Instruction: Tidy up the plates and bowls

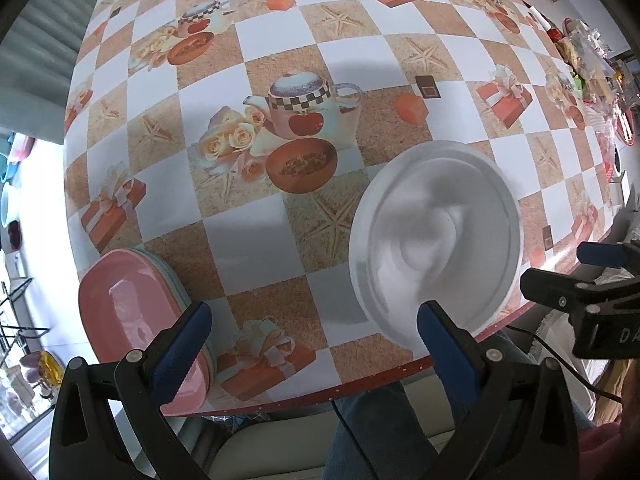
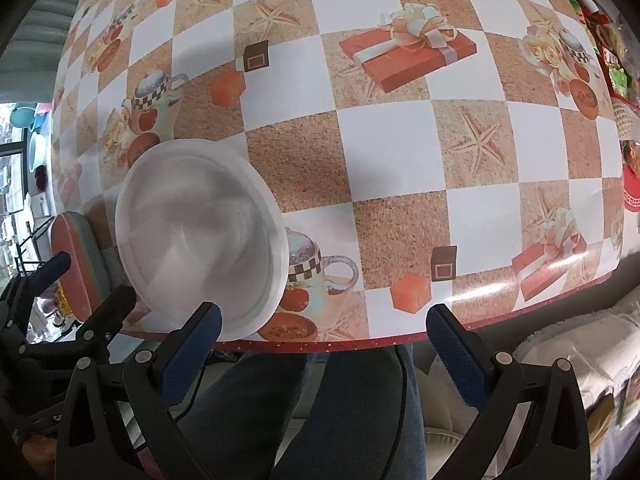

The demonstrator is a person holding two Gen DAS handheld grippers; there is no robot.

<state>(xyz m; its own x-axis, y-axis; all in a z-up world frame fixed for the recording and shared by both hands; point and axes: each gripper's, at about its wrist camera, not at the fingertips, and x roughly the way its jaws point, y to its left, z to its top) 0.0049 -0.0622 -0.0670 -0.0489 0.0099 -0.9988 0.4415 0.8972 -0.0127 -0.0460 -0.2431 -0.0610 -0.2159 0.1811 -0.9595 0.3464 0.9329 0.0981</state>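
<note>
At the near edge of the checked tablecloth [image 1: 256,236]: both grippers spread wide, neither grasping anything

Left gripper [image 1: 314,344] hangs over the table edge, its fingers parted and empty; right gripper [image 2: 324,354] likewise released, just off the same edge. White bowl [image 1: 434,236] sits on the cloth near that edge, blurred, between the two grippers. Stack of plates [image 1: 136,320], pink on top, lies at the edge left of the bowl, apart from it, partly behind the left gripper's left finger
</note>
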